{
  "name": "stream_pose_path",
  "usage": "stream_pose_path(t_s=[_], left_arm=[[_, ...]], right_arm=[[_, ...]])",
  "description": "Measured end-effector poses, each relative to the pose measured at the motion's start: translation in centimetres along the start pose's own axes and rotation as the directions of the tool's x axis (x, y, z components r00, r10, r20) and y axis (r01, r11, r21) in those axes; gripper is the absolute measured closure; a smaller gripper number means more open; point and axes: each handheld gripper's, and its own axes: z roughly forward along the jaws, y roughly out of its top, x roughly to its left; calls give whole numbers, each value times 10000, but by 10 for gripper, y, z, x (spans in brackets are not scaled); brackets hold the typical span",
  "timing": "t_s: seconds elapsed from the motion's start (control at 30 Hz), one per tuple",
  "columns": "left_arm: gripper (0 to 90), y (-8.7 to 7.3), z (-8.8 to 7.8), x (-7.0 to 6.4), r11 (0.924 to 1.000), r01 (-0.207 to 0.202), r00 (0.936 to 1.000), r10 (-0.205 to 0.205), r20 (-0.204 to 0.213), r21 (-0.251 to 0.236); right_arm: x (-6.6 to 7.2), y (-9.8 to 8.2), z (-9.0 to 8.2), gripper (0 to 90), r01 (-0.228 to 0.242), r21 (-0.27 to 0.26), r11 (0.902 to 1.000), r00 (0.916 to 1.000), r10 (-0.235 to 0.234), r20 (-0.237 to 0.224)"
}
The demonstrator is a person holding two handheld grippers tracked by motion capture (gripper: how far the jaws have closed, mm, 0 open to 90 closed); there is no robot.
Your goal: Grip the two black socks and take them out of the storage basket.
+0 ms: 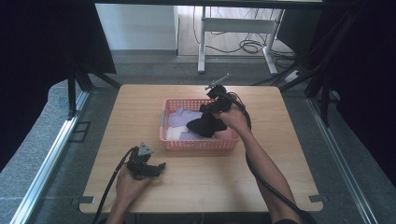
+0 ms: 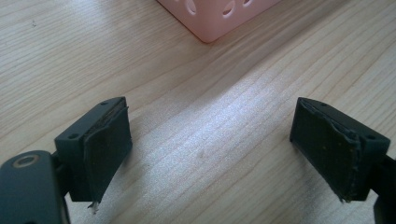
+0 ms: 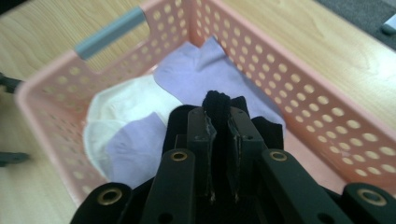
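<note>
A pink perforated basket [image 1: 198,144] stands in the middle of the wooden table and holds lilac cloths [image 1: 180,117] and a white cloth [image 1: 173,134]. My right gripper [image 1: 212,109] hangs over the basket's right half, shut on a black cloth [image 1: 205,125] that droops into it. In the right gripper view the black cloth [image 3: 218,103] is pinched between the jaws of my right gripper [image 3: 220,135], above the lilac cloth [image 3: 205,70] and white cloth [image 3: 122,108]. My left gripper [image 1: 156,168] rests low on the table in front of the basket's left corner, open, nothing between its pads [image 2: 105,147].
The basket's corner [image 2: 212,18] lies just beyond the left gripper's jaws. Bare wood [image 1: 210,182] stretches in front of the basket. Black curtains flank the table; a white desk frame [image 1: 233,28] and cables stand on the floor behind.
</note>
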Motion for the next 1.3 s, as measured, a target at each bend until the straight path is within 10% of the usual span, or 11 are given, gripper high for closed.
stream_pose_path(t_s=[0.73, 1.3], left_arm=[[123, 0, 0, 0, 10000, 9, 10000, -9, 36, 56], [123, 0, 0, 0, 10000, 15, 10000, -15, 6, 36]], right_arm=[[5, 50, -115, 816, 372, -1503, 9879, 9984, -303, 477], [-15, 46, -176, 811, 64, -1950, 9808, 9942, 146, 1062]])
